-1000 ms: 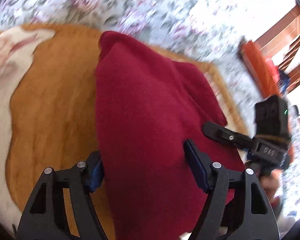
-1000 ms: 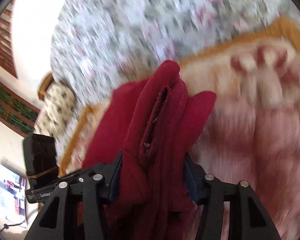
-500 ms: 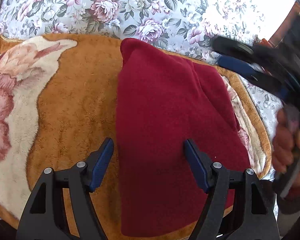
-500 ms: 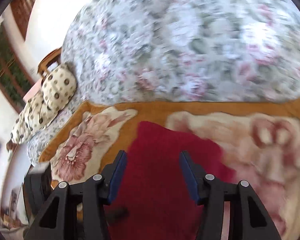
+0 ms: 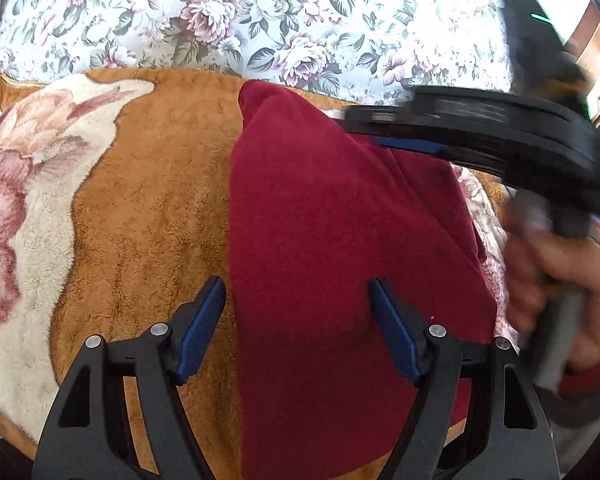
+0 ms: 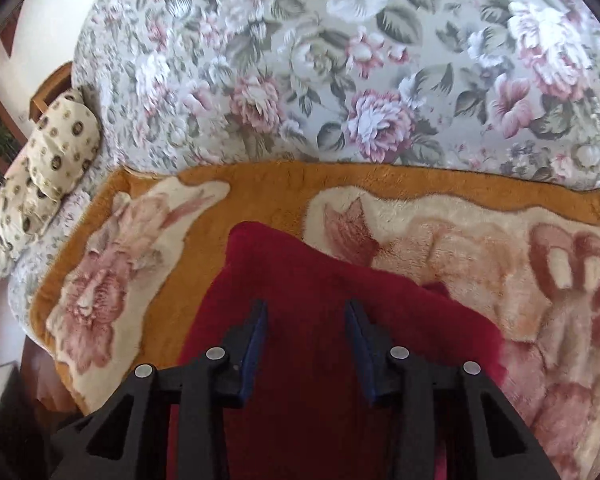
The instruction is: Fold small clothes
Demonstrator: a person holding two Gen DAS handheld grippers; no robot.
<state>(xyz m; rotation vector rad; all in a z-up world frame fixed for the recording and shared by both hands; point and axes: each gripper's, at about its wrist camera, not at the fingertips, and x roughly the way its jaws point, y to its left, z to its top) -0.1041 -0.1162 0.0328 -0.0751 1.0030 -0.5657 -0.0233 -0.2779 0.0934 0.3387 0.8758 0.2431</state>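
1. Garment (image 5: 340, 240), dark red fleece, lies flat on the orange floral blanket (image 5: 148, 200), which is spread over a bed with a flowered bedspread (image 6: 340, 80). In the left wrist view its long axis runs from 6 o'clock up to a narrow end near 12 o'clock.

2. Left claw (image 5: 298, 326) stands released, jaws spread wide and holding nothing. One finger sits just outside the garment's 9 o'clock edge over bare blanket, the other over the cloth itself.

3. Right claw (image 6: 306, 342) is also released and empty, both fingers hovering over the red cloth. In the left wrist view it reaches in from 3 o'clock across the garment's far end, gripped by the person's hand (image 5: 556, 280).

4. Judgement: the garment looks already folded lengthwise at least once, so a crosswise fold probably comes next.

5. That fold turns on the long axis. The narrow far end lies at 12 o'clock from both claws, and the right claw looks nearer to it; the left is better placed to pin the near end at 6 o'clock.

6. A spotted pillow (image 6: 40, 168) rests well apart at 9 o'clock in the right wrist view.
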